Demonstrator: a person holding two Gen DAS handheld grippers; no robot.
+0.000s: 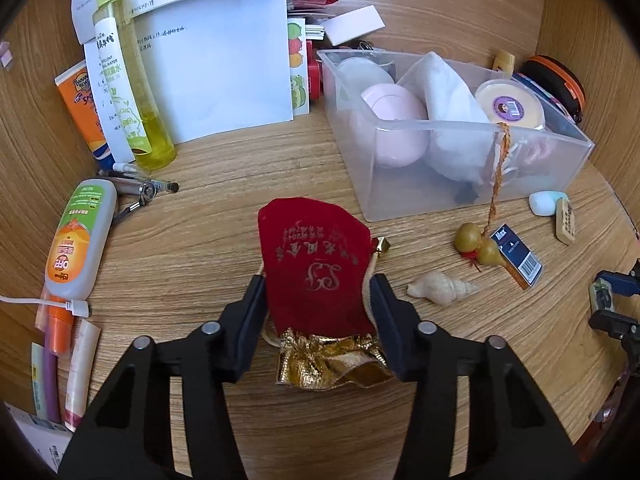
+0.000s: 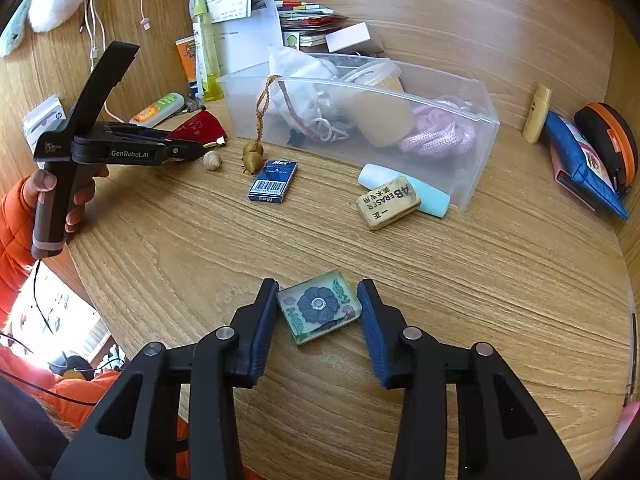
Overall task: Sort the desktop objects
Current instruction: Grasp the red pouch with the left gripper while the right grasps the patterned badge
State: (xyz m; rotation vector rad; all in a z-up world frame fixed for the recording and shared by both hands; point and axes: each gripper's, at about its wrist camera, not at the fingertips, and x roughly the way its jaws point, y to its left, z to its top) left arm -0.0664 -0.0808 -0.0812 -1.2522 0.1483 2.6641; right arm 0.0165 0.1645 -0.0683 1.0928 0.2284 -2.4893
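A red velvet pouch (image 1: pixel 316 248) with a gold-trimmed mouth lies on the wooden desk (image 1: pixel 224 208). My left gripper (image 1: pixel 318 280) is shut on its sides just above the gold trim. From the right wrist view, the same left gripper (image 2: pixel 196 140) is at the far left with the red pouch (image 2: pixel 198 124) at its tip. A clear block with a blue flower inside (image 2: pixel 320 306) rests on the desk (image 2: pixel 460 280). My right gripper (image 2: pixel 318 286) has its blue pads pressed on two of the block's corners. A clear plastic bin (image 1: pixel 400 184) stands behind the pouch.
Loose on the desk are a shell (image 1: pixel 440 288), a gourd charm (image 1: pixel 480 250), a blue staple box (image 2: pixel 272 182) and an eraser (image 2: pixel 388 202). Bottles, tubes, pens and papers (image 1: pixel 224 60) crowd the left. A hand (image 2: pixel 76 196) in an orange sleeve grips the left tool.
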